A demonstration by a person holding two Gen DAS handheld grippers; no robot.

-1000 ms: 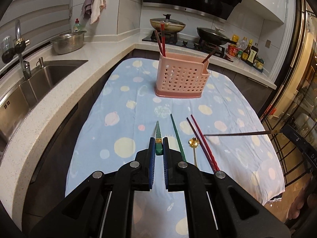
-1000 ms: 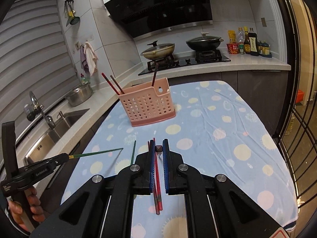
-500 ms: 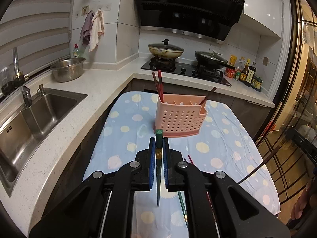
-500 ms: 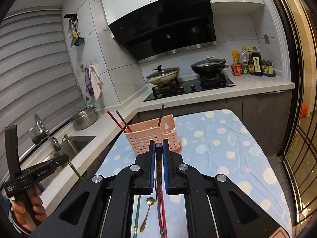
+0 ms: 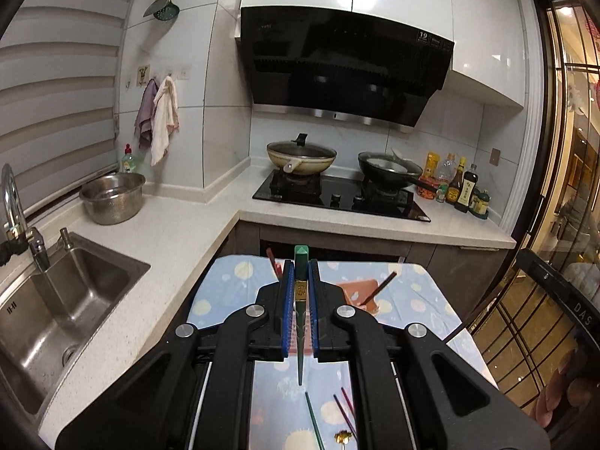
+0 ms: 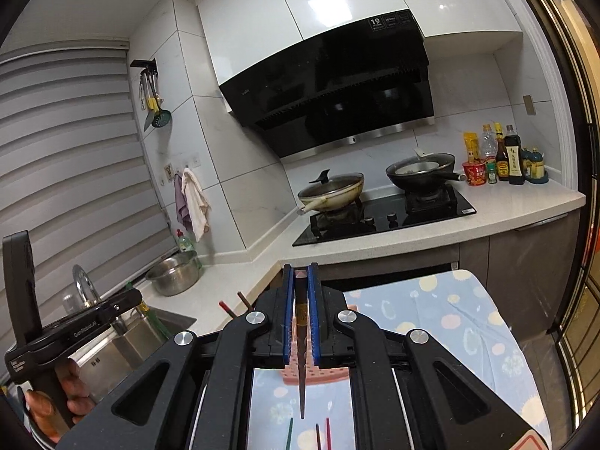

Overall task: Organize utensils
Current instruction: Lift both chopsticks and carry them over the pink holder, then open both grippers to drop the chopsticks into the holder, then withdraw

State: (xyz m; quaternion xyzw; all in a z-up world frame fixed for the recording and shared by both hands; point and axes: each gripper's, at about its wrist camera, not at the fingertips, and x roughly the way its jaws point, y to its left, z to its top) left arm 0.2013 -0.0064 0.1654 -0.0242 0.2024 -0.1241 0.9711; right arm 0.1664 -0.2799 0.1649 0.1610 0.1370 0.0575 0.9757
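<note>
My left gripper [image 5: 300, 268] is shut on a green chopstick [image 5: 300, 337], held upright, tip down, above the table. My right gripper [image 6: 300, 273] is shut on a dark brown chopstick [image 6: 301, 375], also upright, tip down. The pink utensil basket [image 5: 360, 288] is mostly hidden behind the grippers; it also shows in the right wrist view [image 6: 330, 375]. It holds red and brown chopsticks [image 5: 378, 288]. On the cloth lie a green chopstick [image 5: 313, 420], red chopsticks [image 5: 347, 408] and a gold spoon [image 5: 343, 438]. The left gripper also shows in the right wrist view [image 6: 131, 298].
The table has a blue dotted cloth [image 6: 465, 322]. A sink [image 5: 56, 300] and a steel bowl [image 5: 112, 197] are at the left. The stove has two pans [image 5: 302, 157]. Sauce bottles [image 5: 459, 187] stand at the right. A dark metal-barred door [image 5: 525, 322] is at the far right.
Both grippers have lifted and tilted up, each carrying its chopstick from the cloth into an upright hang. The basket has dropped low in both views, behind the fingers.
</note>
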